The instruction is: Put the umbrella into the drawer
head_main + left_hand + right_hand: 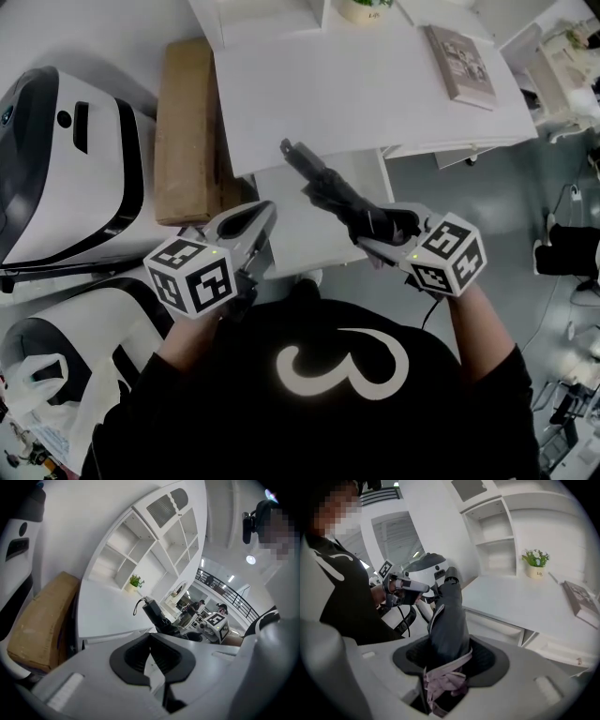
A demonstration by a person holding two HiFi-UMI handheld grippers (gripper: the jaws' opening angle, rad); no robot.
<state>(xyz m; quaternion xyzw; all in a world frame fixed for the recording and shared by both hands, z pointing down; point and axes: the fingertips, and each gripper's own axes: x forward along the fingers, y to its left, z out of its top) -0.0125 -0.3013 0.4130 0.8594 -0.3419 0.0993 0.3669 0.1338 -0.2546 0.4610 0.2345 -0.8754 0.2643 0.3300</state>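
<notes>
A folded dark umbrella (pixel 339 195) with a pale strap is clamped at its lower end in my right gripper (pixel 377 240). Its black handle points up and to the left, over the open white drawer (pixel 298 234) below the white desk (pixel 356 84). In the right gripper view the umbrella (pixel 447 620) stands up between the pads of the right gripper (pixel 447 660). My left gripper (pixel 261 223) hovers at the drawer's left edge, its jaws together and holding nothing. The left gripper (pixel 150 641) looks toward the umbrella (pixel 157 616).
A brown cardboard box (pixel 187 131) lies left of the desk, beside a white and black machine (pixel 66 159). A book (pixel 459 61) and a potted plant (pixel 366 7) sit on the desk. A white shelf unit (pixel 150 541) stands behind. A plastic bag (pixel 37 394) lies at the lower left.
</notes>
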